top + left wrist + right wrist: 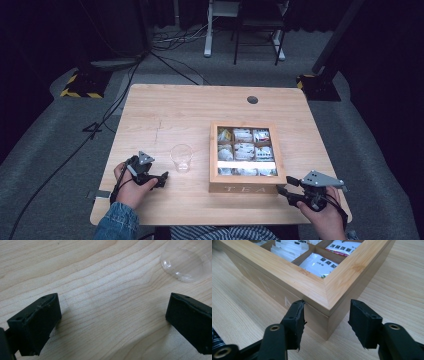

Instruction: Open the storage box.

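Tea box [294, 275]: lid down; our right tool [325, 315] straddles its near corner, unclamped; left tool [110, 322] apart, idle; opening pending.

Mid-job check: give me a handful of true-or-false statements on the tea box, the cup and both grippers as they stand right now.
1. The tea box has its lid shut. True: the glazed lid lies closed over the compartments.
2. The right gripper straddles a near corner of the box. True: one jaw lies against the front wall, the other stands just off the side wall.
3. The plastic cup lies on its side. False: it stands upright on the table, left of the box.
4. The left gripper holds the cup. False: its jaws stand open over bare wood, the cup beyond them.
5. The box's compartments are empty. False: tea sachets fill them.
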Demonstrator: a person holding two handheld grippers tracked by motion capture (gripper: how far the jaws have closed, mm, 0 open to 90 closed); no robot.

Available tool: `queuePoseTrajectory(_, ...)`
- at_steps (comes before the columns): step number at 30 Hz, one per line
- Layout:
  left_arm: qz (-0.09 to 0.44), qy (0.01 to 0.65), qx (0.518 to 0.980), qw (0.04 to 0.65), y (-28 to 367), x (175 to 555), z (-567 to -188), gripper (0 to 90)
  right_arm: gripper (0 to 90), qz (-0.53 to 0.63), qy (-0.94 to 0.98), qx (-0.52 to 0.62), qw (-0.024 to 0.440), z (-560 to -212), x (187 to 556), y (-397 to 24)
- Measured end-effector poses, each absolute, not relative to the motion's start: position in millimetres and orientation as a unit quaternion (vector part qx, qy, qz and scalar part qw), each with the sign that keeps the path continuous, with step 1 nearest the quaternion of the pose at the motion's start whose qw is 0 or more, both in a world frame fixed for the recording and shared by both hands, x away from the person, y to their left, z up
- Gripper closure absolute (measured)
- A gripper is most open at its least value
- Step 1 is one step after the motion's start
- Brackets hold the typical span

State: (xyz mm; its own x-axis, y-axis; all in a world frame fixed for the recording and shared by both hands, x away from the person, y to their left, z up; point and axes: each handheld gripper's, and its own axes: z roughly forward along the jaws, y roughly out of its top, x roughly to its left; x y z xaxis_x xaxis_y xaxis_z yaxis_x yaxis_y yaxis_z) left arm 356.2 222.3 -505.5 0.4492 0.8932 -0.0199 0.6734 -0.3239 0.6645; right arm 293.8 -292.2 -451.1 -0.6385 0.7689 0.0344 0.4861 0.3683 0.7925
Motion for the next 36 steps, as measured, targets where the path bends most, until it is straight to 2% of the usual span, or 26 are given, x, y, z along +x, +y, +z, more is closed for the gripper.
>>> queuePoseTrajectory(10, 0.178, 0.493, 0.794, 0.308, 222.3, 356.3, -505.5, 0.4, 56.8, 0.389, 0.820, 0.366, 0.203, -445.9, 289.0, -288.0)
queuePoseTrajectory(14, 0.178, 0.493, 0.794, 0.308, 222.1, 356.5, -505.6, 0.4, 56.8, 0.387, 0.820, 0.357, 0.226, -438.6, 286.6, -286.3)
queuePoseTrajectory(28, 0.177, 0.497, 0.791, 0.309, 221.7, 356.2, -505.4, 0.7, 53.6, 0.406, 0.810, 0.355, 0.231, -423.9, 291.2, -287.6)
queuePoseTrajectory(32, 0.179, 0.495, 0.790, 0.315, 223.8, 355.9, -504.6, 5.5, 51.5, 0.413, 0.806, 0.355, 0.233, -417.8, 294.2, -287.1)
queuePoseTrajectory(36, 0.180, 0.495, 0.790, 0.315, 227.5, 355.9, -501.4, 18.7, 48.0, 0.420, 0.800, 0.355, 0.239, -408.6, 298.5, -285.7)
